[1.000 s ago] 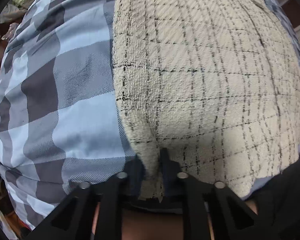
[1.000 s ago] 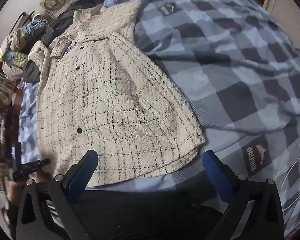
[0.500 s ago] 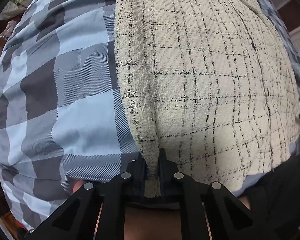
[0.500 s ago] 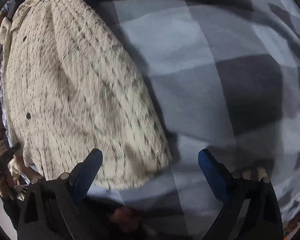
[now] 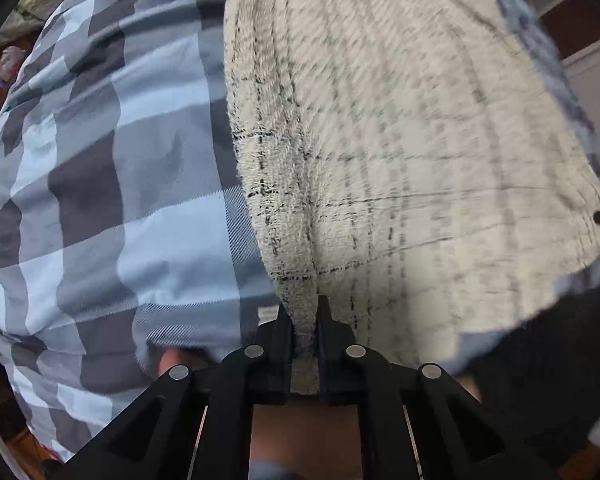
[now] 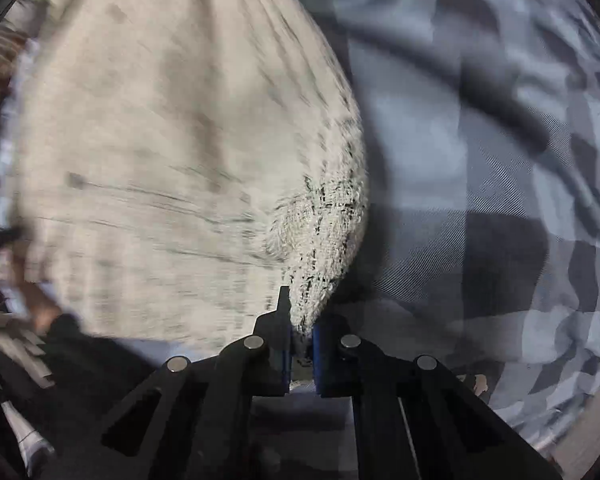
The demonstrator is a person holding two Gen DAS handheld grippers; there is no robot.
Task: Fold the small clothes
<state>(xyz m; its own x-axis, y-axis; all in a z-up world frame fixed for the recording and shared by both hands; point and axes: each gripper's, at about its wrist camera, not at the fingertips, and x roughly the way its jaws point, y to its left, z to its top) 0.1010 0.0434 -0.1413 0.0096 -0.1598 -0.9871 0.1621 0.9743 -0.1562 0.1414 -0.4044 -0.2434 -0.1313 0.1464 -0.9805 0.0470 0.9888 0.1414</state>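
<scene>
A cream shirt with thin black checks (image 5: 400,140) lies on a blue and grey plaid bedspread (image 5: 100,180). My left gripper (image 5: 304,312) is shut on the shirt's near left hem corner, and the cloth rises in a ridge between the black fingers. In the right wrist view the same cream shirt (image 6: 172,152) spreads to the left, blurred. My right gripper (image 6: 300,332) is shut on the shirt's near right hem corner, which bunches into a point between the blue pads.
The plaid bedspread (image 6: 480,160) fills the right half of the right wrist view. A pile of clothes (image 5: 32,4) lies off the bed at the far left. A person's dark clothing (image 5: 540,360) shows along the near edge.
My right gripper has dropped to the bed and closed from wide open onto the shirt's right hem corner. My left gripper has lifted its hem corner a little, staying shut.
</scene>
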